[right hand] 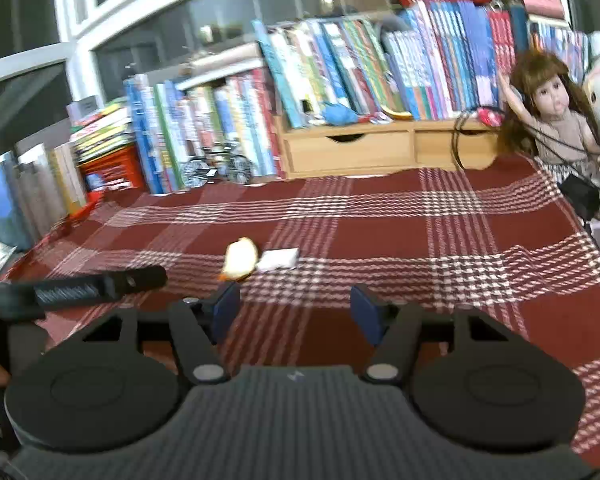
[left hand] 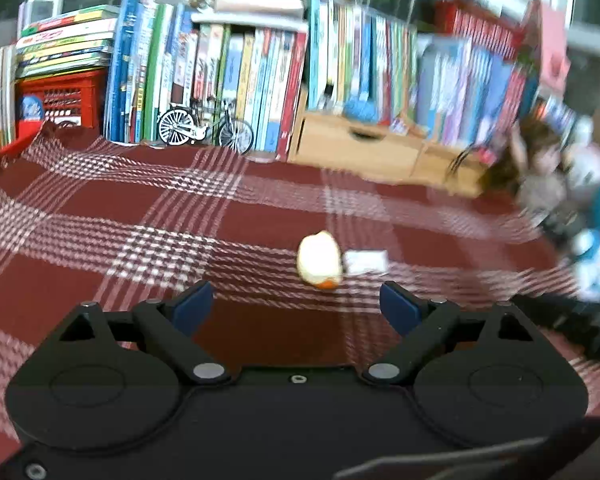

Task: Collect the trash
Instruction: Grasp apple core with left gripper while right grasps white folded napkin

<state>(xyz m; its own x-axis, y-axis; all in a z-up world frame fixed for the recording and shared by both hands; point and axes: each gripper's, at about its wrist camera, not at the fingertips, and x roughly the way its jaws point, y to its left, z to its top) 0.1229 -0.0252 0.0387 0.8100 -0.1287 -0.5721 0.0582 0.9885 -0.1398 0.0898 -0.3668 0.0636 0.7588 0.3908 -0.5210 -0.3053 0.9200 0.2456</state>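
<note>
Peel scrap, pale with an orange edge, lies on the plaid tabletop, touching a small white paper beside it. Left claw and right claw hover near the peel, both spread apart and empty.

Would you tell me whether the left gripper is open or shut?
Open: the left gripper has its jaws wide apart, with bare tablecloth between them.

Left hand-held gripper and right hand-held gripper, jaws apparently wide apart, empty.
</note>
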